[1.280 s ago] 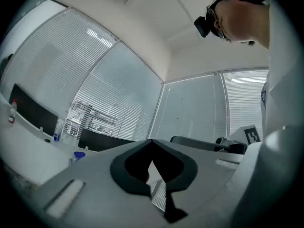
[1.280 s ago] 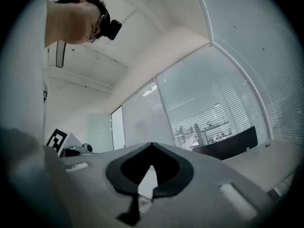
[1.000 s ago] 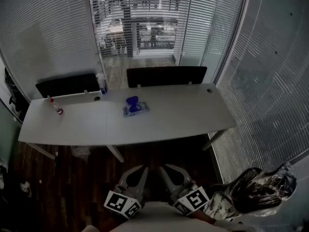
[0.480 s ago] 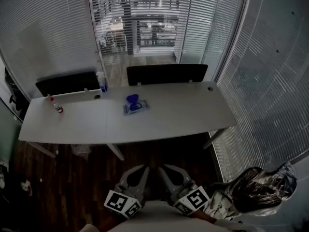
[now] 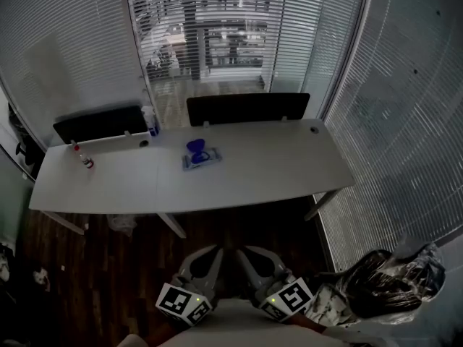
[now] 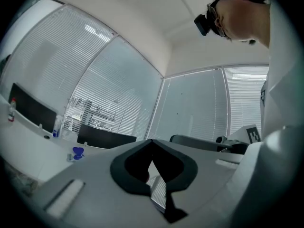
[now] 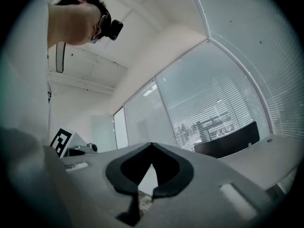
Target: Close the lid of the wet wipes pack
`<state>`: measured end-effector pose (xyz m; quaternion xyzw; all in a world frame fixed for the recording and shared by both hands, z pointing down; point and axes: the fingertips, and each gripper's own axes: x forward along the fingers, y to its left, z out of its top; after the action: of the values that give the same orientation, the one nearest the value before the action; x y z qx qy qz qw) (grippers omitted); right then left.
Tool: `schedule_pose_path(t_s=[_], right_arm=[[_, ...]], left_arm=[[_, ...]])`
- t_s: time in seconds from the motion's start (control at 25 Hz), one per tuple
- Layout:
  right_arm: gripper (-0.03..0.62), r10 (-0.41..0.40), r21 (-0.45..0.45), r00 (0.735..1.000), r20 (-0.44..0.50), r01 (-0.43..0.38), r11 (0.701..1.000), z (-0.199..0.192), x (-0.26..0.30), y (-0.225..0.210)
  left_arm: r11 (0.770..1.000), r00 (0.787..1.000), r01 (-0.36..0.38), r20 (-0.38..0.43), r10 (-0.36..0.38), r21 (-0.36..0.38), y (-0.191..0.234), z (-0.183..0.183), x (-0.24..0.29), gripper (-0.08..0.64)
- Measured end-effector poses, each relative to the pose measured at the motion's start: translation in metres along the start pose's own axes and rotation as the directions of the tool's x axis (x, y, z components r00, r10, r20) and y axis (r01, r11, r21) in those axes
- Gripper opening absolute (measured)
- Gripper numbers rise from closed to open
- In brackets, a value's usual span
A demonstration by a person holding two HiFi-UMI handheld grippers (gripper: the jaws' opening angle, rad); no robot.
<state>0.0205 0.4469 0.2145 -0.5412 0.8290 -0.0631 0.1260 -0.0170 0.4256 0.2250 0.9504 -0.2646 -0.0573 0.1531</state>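
Standing well back from the worktop point(image 5: 275, 166), the person holds both tools low against the body, and almost nothing has changed over the last second: the left gripper point(image 5: 210, 256) and right gripper point(image 5: 247, 256) sit in the same place at the bottom of the head view, and only the camera has tipped a touch, so the worktop now sits slightly higher in the picture. The wet wipes pack point(image 5: 200, 158) lies where it lay, near the middle of the worktop toward its far edge, with its blue lid point(image 5: 196, 148) apparently raised at the far end; it is too small to read the hinge. It also shows tiny at the left of the left gripper view. The left gripper's jaws are together at the tips with nothing between them, and the right gripper's jaws are likewise closed and empty, pointing roughly level out across the room. A strip of dark floor point(image 5: 130, 266) separates the grippers from the worktop, so they are well apart from the pack. A spray bottle point(image 5: 150, 121) and a small red-capped bottle point(image 5: 86, 160) stand off to the left, clear of the pack. With no approach made, the task looks not yet begun: the lid is still open, and the next move calls for stepping in and bringing one closed gripper over the lid to press it down.
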Motion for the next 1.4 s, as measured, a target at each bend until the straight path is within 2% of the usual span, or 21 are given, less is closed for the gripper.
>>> schedule_pose_path(t_s=[0.28,0.6,0.92,1.16,1.4], right_arm=[[0.0,-0.016,0.011,1.0,-0.009,0.016,1.0,0.004,-0.024,-0.019],[0.0,-0.031,0.03,0.999,-0.009,0.031,0.999,0.005,-0.041,-0.036],[0.0,-0.037,0.045,0.999,0.007,0.037,0.998,0.003,-0.033,-0.049],[0.0,-0.04,0.038,0.999,0.02,0.039,0.999,0.002,-0.006,-0.068],[0.0,-0.017,0.037,1.0,0.01,0.017,0.999,-0.008,0.061,-0.087]], left_arm=[[1.0,1.0,-0.02,0.012,0.02,-0.016,-0.015,-0.008,0.013,0.002],[1.0,1.0,0.0,0.001,0.0,-0.011,-0.034,-0.019,0.026,0.002],[1.0,1.0,0.025,0.004,-0.025,0.015,-0.029,-0.015,0.043,0.002],[0.999,0.999,0.032,0.02,-0.033,0.03,-0.004,-0.008,0.066,0.002],[0.999,0.999,-0.006,0.053,0.004,0.043,0.067,0.016,0.089,0.002]])
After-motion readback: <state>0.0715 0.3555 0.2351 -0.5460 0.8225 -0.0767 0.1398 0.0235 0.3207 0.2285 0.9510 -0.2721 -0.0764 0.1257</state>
